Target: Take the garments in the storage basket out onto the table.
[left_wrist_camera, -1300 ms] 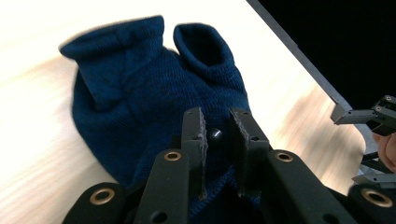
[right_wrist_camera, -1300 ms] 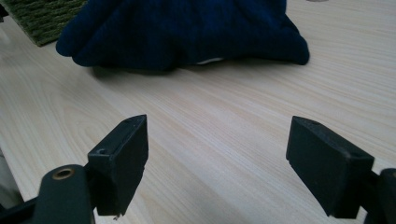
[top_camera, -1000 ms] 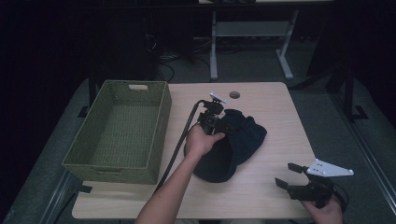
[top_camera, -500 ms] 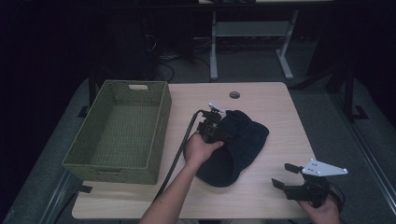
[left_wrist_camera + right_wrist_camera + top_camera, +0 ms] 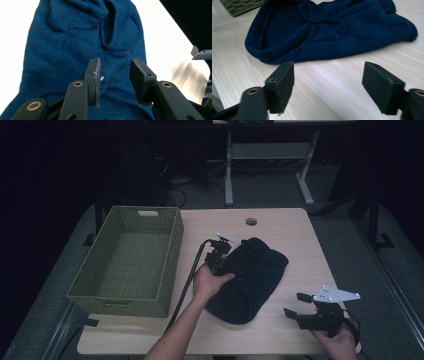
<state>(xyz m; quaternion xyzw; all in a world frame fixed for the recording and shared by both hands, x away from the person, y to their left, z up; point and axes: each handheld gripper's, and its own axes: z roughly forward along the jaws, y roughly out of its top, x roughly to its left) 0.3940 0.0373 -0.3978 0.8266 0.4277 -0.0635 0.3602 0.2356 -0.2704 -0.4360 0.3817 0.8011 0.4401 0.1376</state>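
Both grippers are black. The left gripper (image 5: 113, 75) has flat rectangular pads on slotted arms, with brass-ringed rivets behind them and small screw holes in the pad sides. A thick black cable (image 5: 187, 280) trails behind it. The right gripper (image 5: 296, 305) carries a pale three-cornered plate (image 5: 336, 294) above its jaws.

On my table (image 5: 300, 250), counted:
- Dark blue knitted garment (image 5: 252, 280): one, at centre.
- Green woven basket (image 5: 100, 292): one, at left.
- Round hole in the tabletop (image 5: 251, 221): one, far edge.
- Grippers in my hands: two, my left gripper (image 5: 239, 268) and my right gripper (image 5: 295, 304).
- White desk frame (image 5: 265, 155) beyond the table: one.
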